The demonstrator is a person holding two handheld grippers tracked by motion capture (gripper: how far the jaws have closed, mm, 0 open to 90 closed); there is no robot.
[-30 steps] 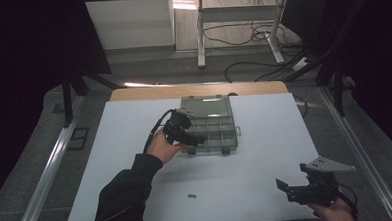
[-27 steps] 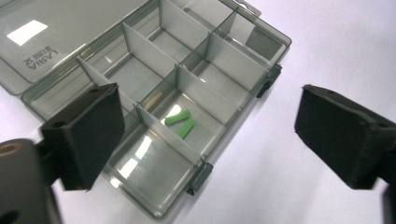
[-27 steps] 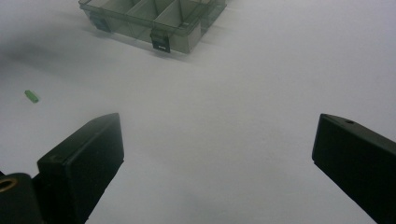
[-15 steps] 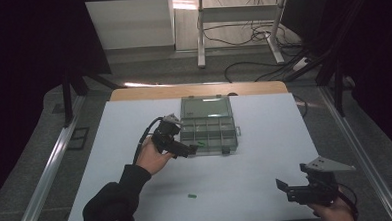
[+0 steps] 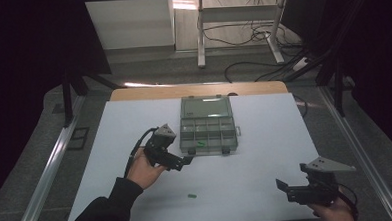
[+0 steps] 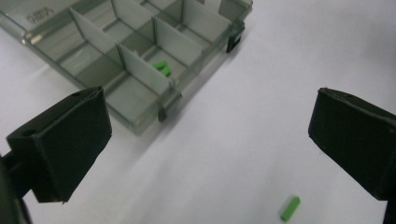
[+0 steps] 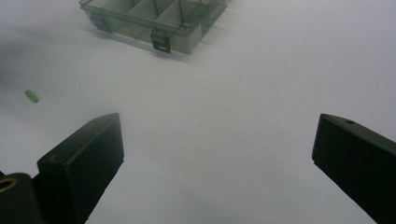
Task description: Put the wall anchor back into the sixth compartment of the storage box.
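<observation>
A green peg is lying loose on the white counter, just ahead of the left claw, whose jaws are standing apart, beside the open box.

A white-topped table with a strip of wood along its far edge stands on grey floor in a dim room, dark at both sides, where a white-legged stand, loose cables and what may be a pale wall panel catch light beyond.
</observation>
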